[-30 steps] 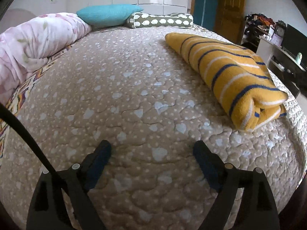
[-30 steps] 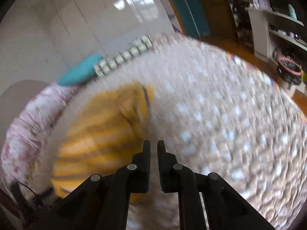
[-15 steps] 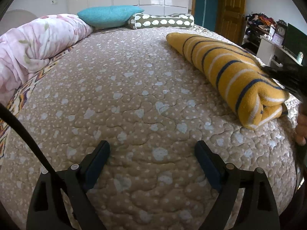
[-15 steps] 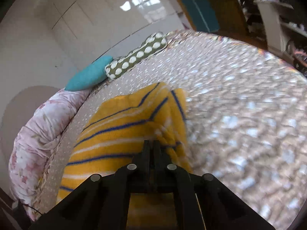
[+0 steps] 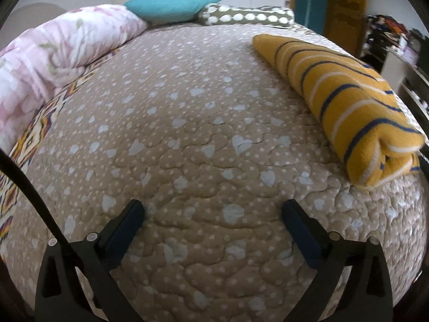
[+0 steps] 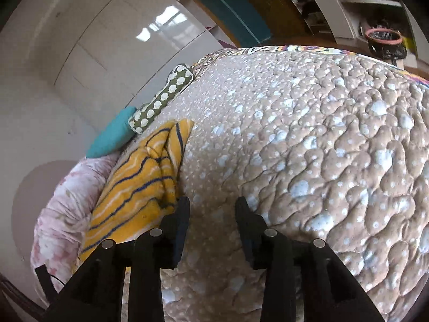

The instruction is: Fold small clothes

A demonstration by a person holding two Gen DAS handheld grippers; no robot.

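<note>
Folded yellow striped garment (image 5: 346,99) lies on quilt (image 5: 187,134); both claws gape empty.

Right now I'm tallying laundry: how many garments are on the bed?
1: a folded yellow striped garment lying on the bed's right side, past the open left hand-held gripper. Others may lie out of view.

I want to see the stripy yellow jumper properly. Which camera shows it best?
The left wrist view. There the folded yellow striped garment lies whole on the bed, stripes and rolled end clear. The right wrist view shows it at the left edge, partly hidden behind the right gripper.
</note>
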